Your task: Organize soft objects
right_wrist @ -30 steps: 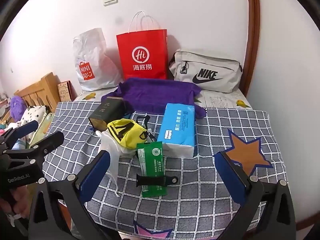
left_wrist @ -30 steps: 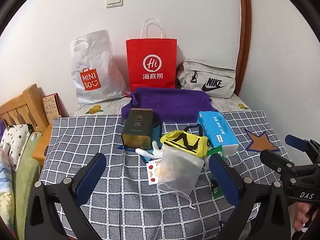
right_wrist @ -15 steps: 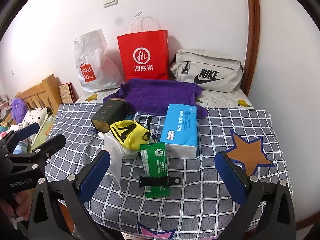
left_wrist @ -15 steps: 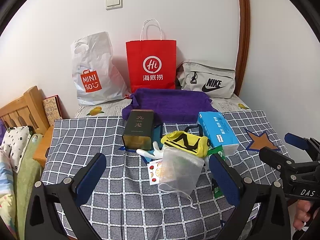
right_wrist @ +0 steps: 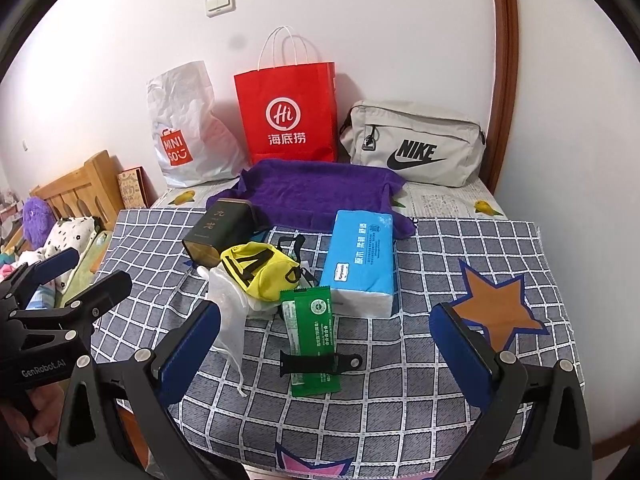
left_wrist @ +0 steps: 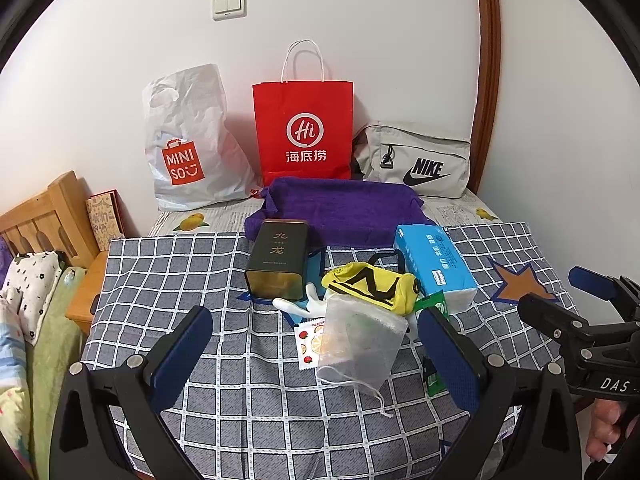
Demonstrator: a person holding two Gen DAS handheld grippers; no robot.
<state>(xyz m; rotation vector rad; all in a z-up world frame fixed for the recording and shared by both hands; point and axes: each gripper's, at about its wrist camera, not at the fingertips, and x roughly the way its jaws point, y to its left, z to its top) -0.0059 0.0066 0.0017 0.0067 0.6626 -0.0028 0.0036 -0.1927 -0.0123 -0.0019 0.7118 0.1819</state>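
Left wrist view, lower centre: we'd pinch the limp, light mesh pouch (left_wrist: 358,342) mid-body; left gripper (left_wrist: 316,344) and right gripper (right_wrist: 326,344) gape wide, empty.

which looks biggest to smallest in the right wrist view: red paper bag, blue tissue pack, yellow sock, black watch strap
1. red paper bag
2. blue tissue pack, though it lies nearer the camera than the bag, so true sizes are less sure
3. yellow sock
4. black watch strap, clearly the smallest
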